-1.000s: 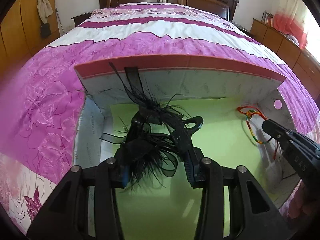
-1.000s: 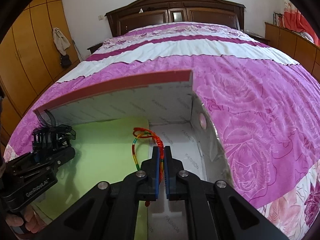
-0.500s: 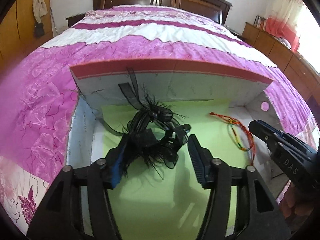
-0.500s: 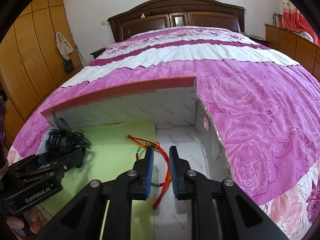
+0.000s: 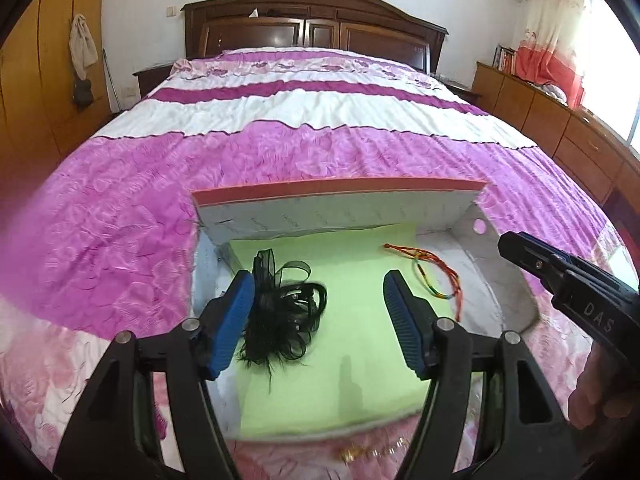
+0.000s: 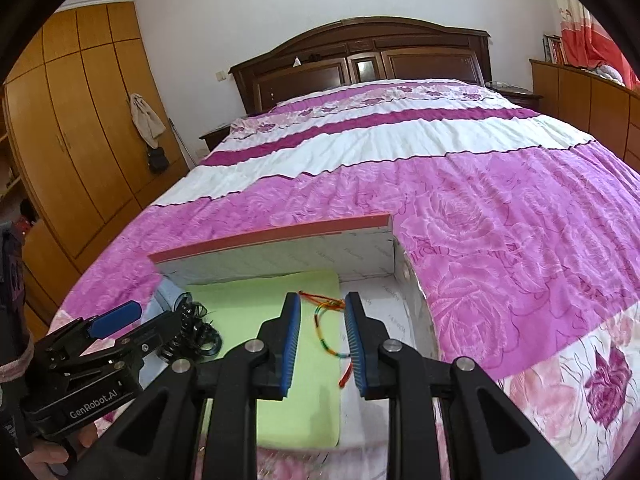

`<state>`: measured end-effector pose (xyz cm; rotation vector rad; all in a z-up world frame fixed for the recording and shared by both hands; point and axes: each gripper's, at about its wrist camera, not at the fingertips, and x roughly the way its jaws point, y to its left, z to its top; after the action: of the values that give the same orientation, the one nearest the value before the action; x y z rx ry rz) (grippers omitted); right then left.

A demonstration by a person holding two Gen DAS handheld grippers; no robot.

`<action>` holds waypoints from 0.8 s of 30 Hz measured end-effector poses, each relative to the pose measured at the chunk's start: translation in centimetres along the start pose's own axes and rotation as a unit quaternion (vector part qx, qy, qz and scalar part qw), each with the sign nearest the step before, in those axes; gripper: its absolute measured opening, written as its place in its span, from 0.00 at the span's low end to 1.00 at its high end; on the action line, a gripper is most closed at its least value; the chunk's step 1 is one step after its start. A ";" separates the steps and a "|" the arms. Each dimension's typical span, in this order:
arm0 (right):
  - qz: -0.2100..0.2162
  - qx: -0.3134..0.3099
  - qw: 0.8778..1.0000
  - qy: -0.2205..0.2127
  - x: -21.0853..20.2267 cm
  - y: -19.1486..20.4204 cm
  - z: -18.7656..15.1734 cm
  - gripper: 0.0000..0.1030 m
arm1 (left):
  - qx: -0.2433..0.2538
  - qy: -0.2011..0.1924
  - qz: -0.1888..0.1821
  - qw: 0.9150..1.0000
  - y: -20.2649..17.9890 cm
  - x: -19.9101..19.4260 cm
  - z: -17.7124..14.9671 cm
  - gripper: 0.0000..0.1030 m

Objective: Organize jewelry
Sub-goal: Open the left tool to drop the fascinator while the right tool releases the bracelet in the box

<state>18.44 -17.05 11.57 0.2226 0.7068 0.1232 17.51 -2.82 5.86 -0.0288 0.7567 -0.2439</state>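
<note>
An open cardboard box (image 5: 336, 190) with a green pad (image 5: 352, 340) lies on the bed. A black feathered hair piece (image 5: 280, 312) rests on the pad's left side, a rainbow string bracelet (image 5: 436, 276) on its right. My left gripper (image 5: 320, 320) hovers above the pad, jaws opening; the hair piece lies loose by its left pad. In the right wrist view my right gripper (image 6: 324, 340) is above the bracelet (image 6: 324, 332), jaws opening; the cord lies below the gap, unpinched. The left gripper (image 6: 148, 318) shows beside the hair piece (image 6: 196, 328).
The box's far wall (image 6: 272, 236) stands upright with a red top edge. A pink and white quilt (image 5: 120, 240) surrounds the box. Some gold jewelry (image 5: 360, 454) lies on the quilt just in front of the box. The right gripper (image 5: 516, 246) reaches in from the right.
Both grippers have let go and risen back from the box. The hair piece and the bracelet, held a second ago, now lie loose on the green pad.
</note>
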 end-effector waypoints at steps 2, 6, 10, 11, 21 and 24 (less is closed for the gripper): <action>0.003 0.001 1.000 0.000 -0.9 0.1 -0.2 0.25 | 0.000 -0.002 -0.003 1.000 -0.1 -0.9 -0.1 0.58; 0.008 0.007 1.000 -0.004 -3.2 0.1 -0.7 0.25 | -0.002 -0.004 -0.009 1.000 -0.3 -2.7 -0.6 0.59; 0.009 0.008 1.000 -0.010 -5.2 0.3 -1.4 0.26 | 0.000 -0.002 -0.011 1.000 -0.6 -3.8 -1.2 0.59; 0.010 0.007 1.000 -0.010 -5.8 0.3 -1.6 0.26 | 0.000 -0.001 -0.012 1.000 -0.6 -4.1 -1.4 0.59; 0.005 0.002 1.000 0.007 -8.4 0.6 -4.7 0.27 | 0.010 0.028 -0.024 0.999 -1.6 -5.2 -4.7 0.60; 0.005 0.005 1.000 0.017 -8.7 0.4 -6.0 0.28 | 0.015 0.041 -0.025 0.999 -1.7 -4.9 -5.8 0.60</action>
<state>7.92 -17.31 12.75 0.2332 0.7395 0.1332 9.74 -3.02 5.12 -0.0088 0.8346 -0.3054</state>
